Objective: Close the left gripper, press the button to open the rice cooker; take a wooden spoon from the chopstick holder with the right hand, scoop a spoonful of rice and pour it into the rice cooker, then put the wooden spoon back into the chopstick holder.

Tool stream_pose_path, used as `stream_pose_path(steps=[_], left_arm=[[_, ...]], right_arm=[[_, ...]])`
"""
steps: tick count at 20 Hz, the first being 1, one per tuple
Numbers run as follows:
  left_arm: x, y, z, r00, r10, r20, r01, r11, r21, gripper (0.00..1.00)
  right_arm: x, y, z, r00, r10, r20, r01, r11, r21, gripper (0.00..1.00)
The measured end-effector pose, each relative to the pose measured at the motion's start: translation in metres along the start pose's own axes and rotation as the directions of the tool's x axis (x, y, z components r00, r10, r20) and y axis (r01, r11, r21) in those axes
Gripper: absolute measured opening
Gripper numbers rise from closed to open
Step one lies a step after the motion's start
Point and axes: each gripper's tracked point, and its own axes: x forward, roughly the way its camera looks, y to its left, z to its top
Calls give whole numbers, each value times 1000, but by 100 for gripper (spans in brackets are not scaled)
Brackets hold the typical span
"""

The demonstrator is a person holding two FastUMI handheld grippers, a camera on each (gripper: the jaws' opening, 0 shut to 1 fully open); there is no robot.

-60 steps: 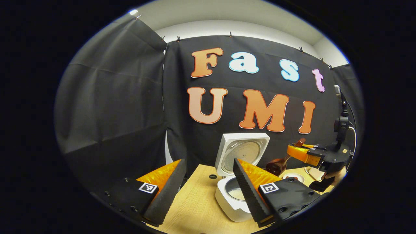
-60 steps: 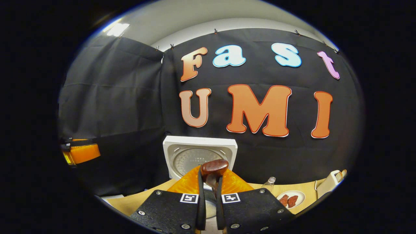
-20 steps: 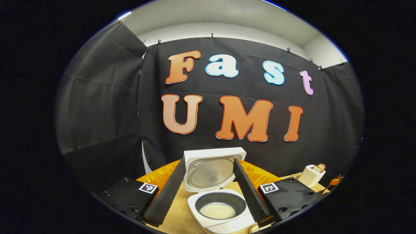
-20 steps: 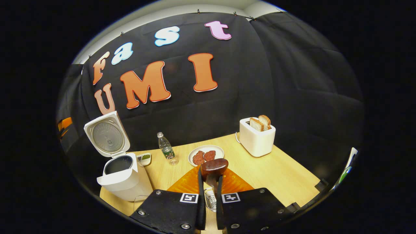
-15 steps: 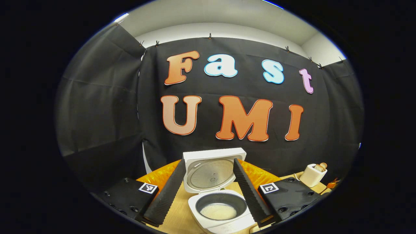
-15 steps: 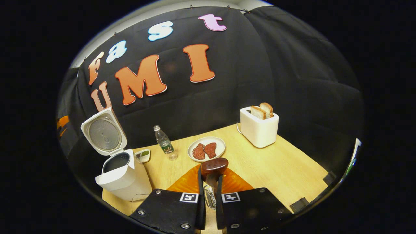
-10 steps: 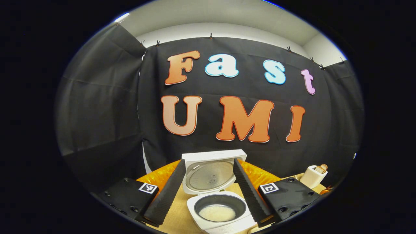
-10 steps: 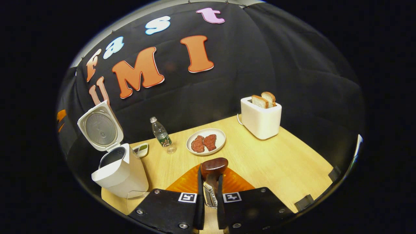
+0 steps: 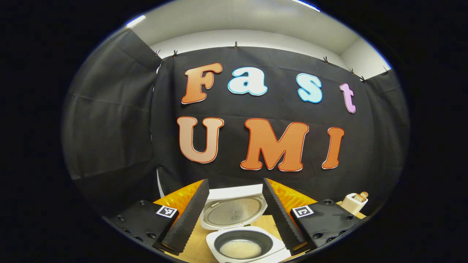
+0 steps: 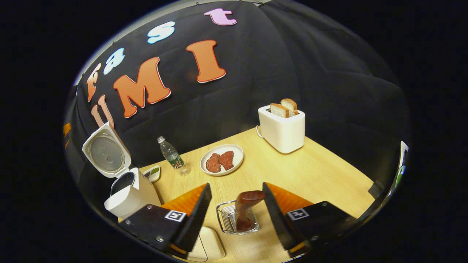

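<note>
The wooden spoon (image 10: 245, 210) stands in the wire chopstick holder (image 10: 226, 219) at the near edge of the table (image 10: 314, 171), between the right gripper's (image 10: 237, 213) spread fingers, touching neither. Far left, the rice cooker (image 10: 128, 195) stands open. A bottle (image 10: 171, 155), plate (image 10: 234, 153) and toaster (image 10: 281, 128) lie beyond. The left gripper (image 9: 236, 213), fingers apart, frames the cooker's open pot, rice inside.
</note>
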Motion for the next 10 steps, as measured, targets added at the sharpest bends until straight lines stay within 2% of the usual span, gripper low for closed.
stream_pose_path(steps=[1, 7, 10], left_arm=[[4, -1, 6, 1000, -1, 9, 1, 1000, 3, 97], [41, -11, 37, 999, -14, 38, 14, 1000, 3, 98], [61, -14, 55, 998, 0, 60, -3, 999, 49, 98]], right_arm=[[-3, -5, 8, 1000, -11, 21, 11, 1000, -3, 95], [-21, -28, 33, 995, -50, 82, 49, 999, 16, 95], [-28, -38, 39, 993, -71, 98, 70, 997, 12, 95]])
